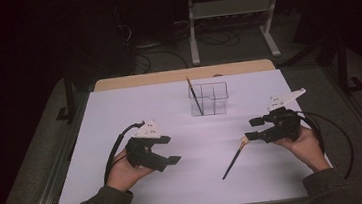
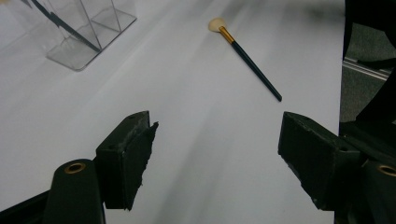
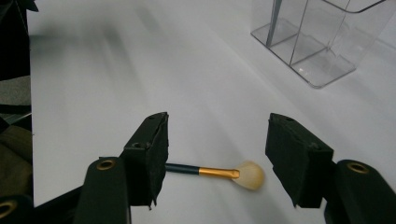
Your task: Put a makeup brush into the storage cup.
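Observation:
A makeup brush (image 1: 234,158) with a dark handle, gold ferrule and pale bristle head lies flat on the white table sheet (image 1: 120,113), right of centre. My right gripper (image 1: 251,129) is open beside the bristle end. In the right gripper view the brush (image 3: 217,172) lies low between the open jaws of my right gripper (image 3: 217,144), untouched. My left gripper (image 1: 170,149) is open and empty at the front left. From the left gripper view, the brush (image 2: 247,60) lies well ahead of my left gripper (image 2: 217,140).
A clear acrylic organiser (image 1: 209,99) with several compartments stands at the back centre and holds another dark brush (image 1: 194,95) leaning upright. The organiser (image 2: 79,32) (image 3: 322,37) appears in both gripper views. A metal stand (image 1: 230,12) is beyond the table.

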A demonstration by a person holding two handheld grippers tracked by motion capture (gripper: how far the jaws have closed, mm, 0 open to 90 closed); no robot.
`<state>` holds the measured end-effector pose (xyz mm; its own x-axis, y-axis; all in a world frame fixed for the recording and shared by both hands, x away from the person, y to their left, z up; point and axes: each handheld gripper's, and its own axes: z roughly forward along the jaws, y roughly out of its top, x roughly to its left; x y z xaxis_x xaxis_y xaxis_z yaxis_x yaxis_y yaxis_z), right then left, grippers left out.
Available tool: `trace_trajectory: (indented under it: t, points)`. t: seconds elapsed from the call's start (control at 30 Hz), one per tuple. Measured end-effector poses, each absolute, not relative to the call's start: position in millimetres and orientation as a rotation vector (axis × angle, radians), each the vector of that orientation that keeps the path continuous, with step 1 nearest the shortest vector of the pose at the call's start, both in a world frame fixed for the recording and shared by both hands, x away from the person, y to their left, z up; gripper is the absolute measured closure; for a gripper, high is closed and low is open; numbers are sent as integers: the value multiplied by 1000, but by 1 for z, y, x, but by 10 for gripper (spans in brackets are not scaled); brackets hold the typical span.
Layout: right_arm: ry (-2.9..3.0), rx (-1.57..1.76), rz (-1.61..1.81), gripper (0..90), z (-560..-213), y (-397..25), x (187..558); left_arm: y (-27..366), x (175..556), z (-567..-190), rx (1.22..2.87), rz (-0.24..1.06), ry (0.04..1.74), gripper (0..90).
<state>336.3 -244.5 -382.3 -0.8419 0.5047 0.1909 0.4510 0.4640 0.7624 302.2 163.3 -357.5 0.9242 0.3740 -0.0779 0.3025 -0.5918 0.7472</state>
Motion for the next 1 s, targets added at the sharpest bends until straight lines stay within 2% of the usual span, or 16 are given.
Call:
trace_trajectory:
  t: [1.0]
  points:
    - [2652,881,1329,361,-399,-249,324,128,310,-358,2268,76,446,252]
